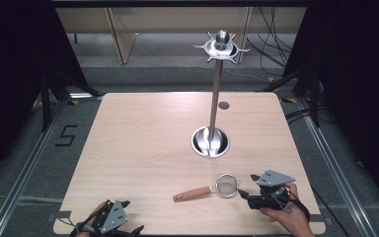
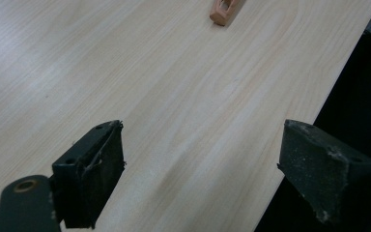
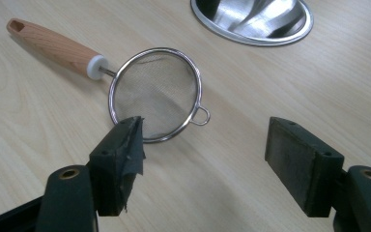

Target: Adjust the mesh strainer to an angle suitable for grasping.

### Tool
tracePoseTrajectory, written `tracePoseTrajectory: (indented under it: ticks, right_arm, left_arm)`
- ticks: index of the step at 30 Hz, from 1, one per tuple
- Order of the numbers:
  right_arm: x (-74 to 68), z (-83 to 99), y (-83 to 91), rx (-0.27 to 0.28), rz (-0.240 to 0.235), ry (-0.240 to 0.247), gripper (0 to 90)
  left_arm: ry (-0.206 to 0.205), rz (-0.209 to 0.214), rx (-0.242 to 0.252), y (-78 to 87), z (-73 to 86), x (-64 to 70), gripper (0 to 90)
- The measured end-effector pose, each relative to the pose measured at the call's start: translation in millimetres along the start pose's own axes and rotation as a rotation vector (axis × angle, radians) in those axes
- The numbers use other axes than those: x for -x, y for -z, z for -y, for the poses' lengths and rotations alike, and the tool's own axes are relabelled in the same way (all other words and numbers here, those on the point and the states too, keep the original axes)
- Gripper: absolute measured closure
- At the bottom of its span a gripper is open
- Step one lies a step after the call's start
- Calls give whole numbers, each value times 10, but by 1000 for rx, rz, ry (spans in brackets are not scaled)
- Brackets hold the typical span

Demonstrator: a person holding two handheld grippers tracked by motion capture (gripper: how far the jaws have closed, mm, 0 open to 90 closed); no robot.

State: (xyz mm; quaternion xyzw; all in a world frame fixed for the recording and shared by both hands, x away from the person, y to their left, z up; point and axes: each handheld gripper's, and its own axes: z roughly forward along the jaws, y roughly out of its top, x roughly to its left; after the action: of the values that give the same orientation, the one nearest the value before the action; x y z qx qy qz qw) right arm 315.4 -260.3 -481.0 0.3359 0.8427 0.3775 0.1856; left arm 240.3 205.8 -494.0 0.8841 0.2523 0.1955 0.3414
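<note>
A pale wood-grain tabletop [image 1: 143,148] stands on grey carpeted floor [image 1: 24,148] between dark curtains, with light wooden furniture [image 1: 123,29] and loose cables at the far wall. Right of centre rises a tall steel utensil stand with a round dished base [image 1: 210,141]. Near it lies a small wire-mesh strainer with a wooden handle [image 1: 212,188]. The right gripper [image 3: 203,159] hovers just beside the mesh, fingers wide. The left gripper [image 2: 200,174] sits at the near-left edge, fingers wide and empty.

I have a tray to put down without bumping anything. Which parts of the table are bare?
The table is bare across its whole left half, from the far edge down to the left gripper, and along the far right past the stand. It is crowded near right, where the strainer lies beside the open right gripper.
</note>
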Motion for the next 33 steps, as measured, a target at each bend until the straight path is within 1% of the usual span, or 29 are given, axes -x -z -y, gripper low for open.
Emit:
tracePoseTrajectory:
  ticks: [1,3,4,6,7,10,11,13,14,15,16,19,20,21,23,24,25,26,27,28,29,30,31,33]
  right_arm:
    - [-10,-3,2,-4,-1,-6,309]
    - [-13,-10,-2,-8,-8,-3,309]
    - [-13,-15,-2,-1,0,7,308]
    - [-5,-24,-20,-6,-21,29,308]
    - [-25,-29,-11,-8,-8,3,308]
    - [-30,-38,-11,-5,-5,10,308]
    - [-22,-47,-17,-3,-6,24,308]
    - [-47,-78,-27,0,-5,14,308]
    - [-42,-92,-32,9,-2,35,308]
    - [-42,-92,-32,9,-2,35,308]
    - [-73,-123,-39,1,-12,18,308]
    - [-91,-153,-62,12,-13,31,308]
    - [-115,-180,-78,18,-14,45,308]
    - [-127,-192,-77,12,-20,46,309]
    - [-144,-213,-88,20,-19,52,308]
    - [-153,-235,-88,21,-29,57,309]
    - [-176,-281,-101,28,-40,65,308]
    - [-188,-305,-113,33,-56,67,306]
    - [-188,-305,-113,33,-56,67,306]
    - [-213,-354,-133,27,-103,65,305]
    - [-213,-354,-133,27,-103,65,305]
    - [-260,-421,-180,44,-125,86,304]
    - [-281,-455,-208,42,-148,100,303]
    - [-307,-485,-228,37,-152,96,303]
  left_arm:
    - [0,0,0,0,0,0,155]
    - [7,9,2,-2,2,1,155]
    - [7,9,2,-2,2,1,155]
    - [7,7,2,-1,2,-1,155]
    - [-4,2,-6,1,1,-9,155]
    - [-5,2,-8,-1,1,-9,155]
    - [-4,4,-9,-3,1,-8,155]
    - [20,11,12,-18,6,4,155]
    - [20,11,12,-18,6,4,155]
    - [23,9,14,-21,7,7,155]
    - [31,19,20,-19,7,11,155]
    - [28,19,17,-21,7,10,155]
    - [31,20,19,-21,9,8,155]
    - [31,20,19,-21,9,8,155]
    - [29,18,18,-21,9,7,155]
    - [35,21,19,-23,10,9,155]
    - [22,15,18,-21,7,5,155]
    - [28,16,20,-26,8,9,155]
    - [28,16,20,-26,8,9,155]
    - [24,13,22,-21,6,3,155]
    - [24,13,22,-21,6,3,155]
    - [28,6,27,-19,7,2,155]
    - [31,6,26,-19,8,4,155]
    - [29,5,26,-19,8,4,155]
